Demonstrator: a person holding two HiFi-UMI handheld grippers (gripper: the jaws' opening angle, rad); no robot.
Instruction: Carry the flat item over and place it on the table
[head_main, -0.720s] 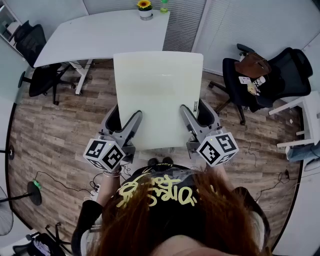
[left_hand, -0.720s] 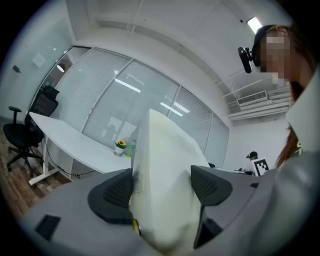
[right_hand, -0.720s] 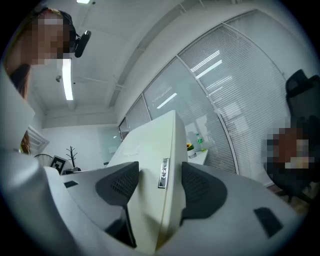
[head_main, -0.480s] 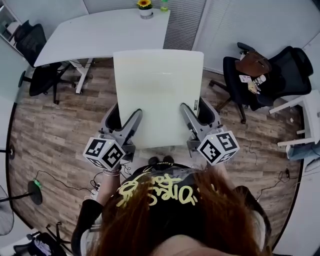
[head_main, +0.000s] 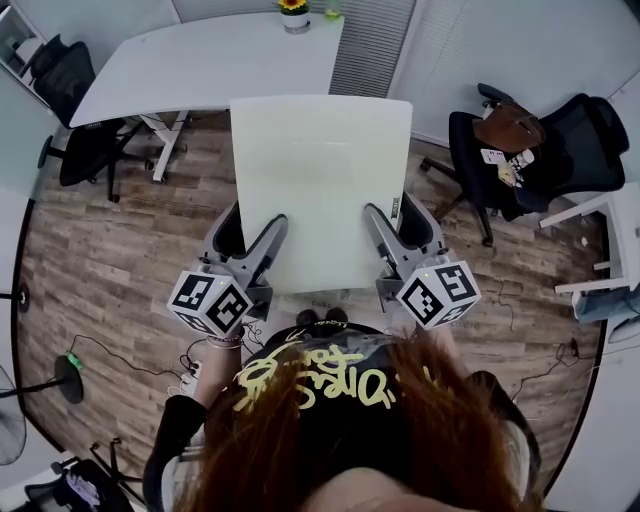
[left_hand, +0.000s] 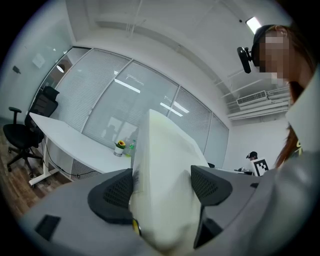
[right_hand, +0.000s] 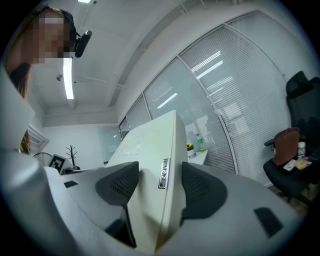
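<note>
Holding cream flat panel (head_main: 320, 170) level | left gripper (head_main: 250, 238): jaws wide, pressed on its left edge | right gripper (head_main: 398, 226): jaws wide, pressed on right edge | white table (head_main: 200, 65) beyond panel

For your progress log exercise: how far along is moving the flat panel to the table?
Done: the cream flat panel is lifted, gripped at its near edge by the left hand-held gripper and right hand-held gripper. In hand: it is carried level over the wooden floor, far edge near the white table. Left: set it on the tabletop, release.
</note>
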